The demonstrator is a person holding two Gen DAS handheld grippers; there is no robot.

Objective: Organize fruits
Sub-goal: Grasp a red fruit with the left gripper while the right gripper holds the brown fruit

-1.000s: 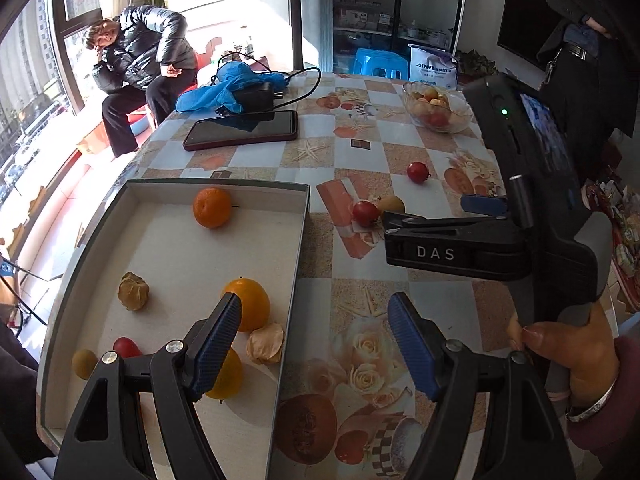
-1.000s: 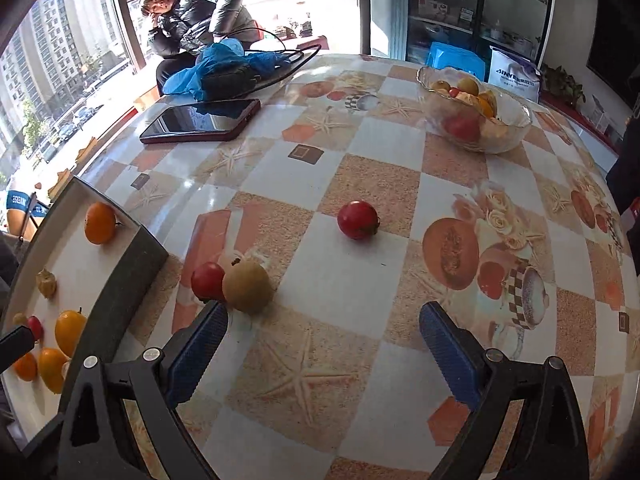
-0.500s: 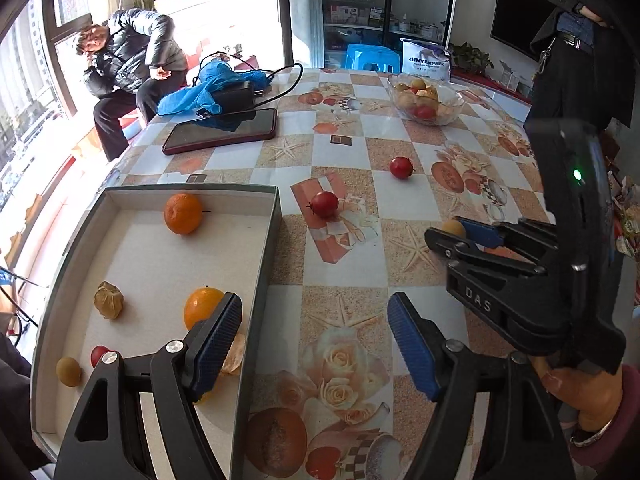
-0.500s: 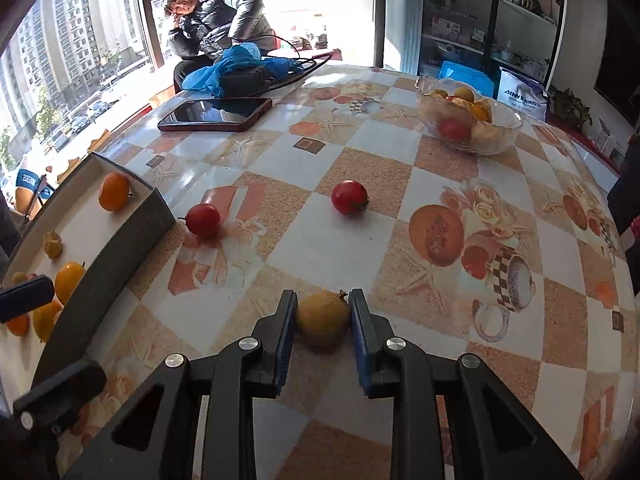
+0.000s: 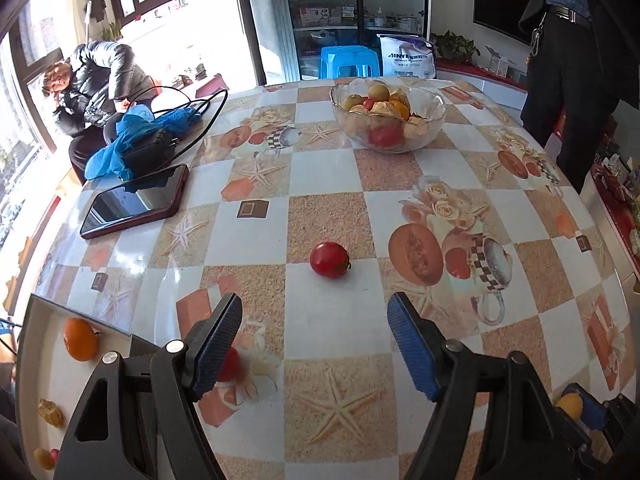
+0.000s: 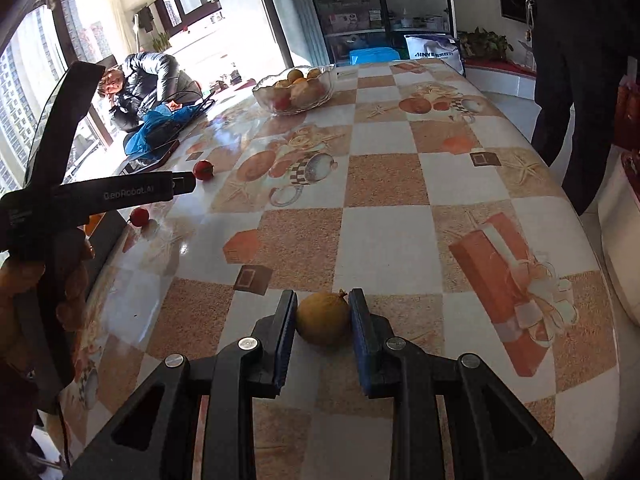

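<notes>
Home dining room, patterned tablecloth (image 5: pixel 328 216), fruit bowl (image 5: pixel 387 120)

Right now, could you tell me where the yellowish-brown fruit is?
In the right wrist view, the yellowish-brown fruit sits low-centre, clamped between the right gripper fingers.

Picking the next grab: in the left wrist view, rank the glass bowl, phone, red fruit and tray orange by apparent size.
1. glass bowl and phone, too alike to rank
2. red fruit and tray orange, similar; the orange sits nearer

Checkered beige-and-white tablecloth (image 5: pixel 328 216) with starfish prints; red tomato (image 5: pixel 329 259); blue cloth (image 5: pixel 132 140); yellow-brown fruit (image 6: pixel 323 319); orange tangerine (image 5: pixel 80 339).
</notes>
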